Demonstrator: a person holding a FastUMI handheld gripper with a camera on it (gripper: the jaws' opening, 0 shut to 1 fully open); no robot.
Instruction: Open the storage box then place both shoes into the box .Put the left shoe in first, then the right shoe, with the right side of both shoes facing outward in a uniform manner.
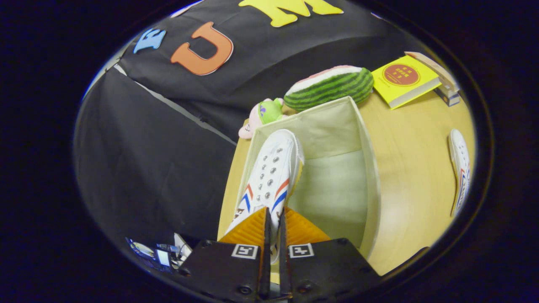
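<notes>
My gripper (273,229) is clamped on the heel collar of a white canvas shoe (271,172), both fingers pinching the thin rim. The shoe hangs over the left side of the open storage box (370,181), toe pointing ahead. It looks light and floppy, so the stiffer heel edge seems the best hold. The box is soft pale fabric with straight walls, sitting on a smooth wooden table (412,147). The second shoe (460,172) lies well right of the box. Beyond sit a striped watermelon plush (332,86) and a yellow book (402,80).
</notes>
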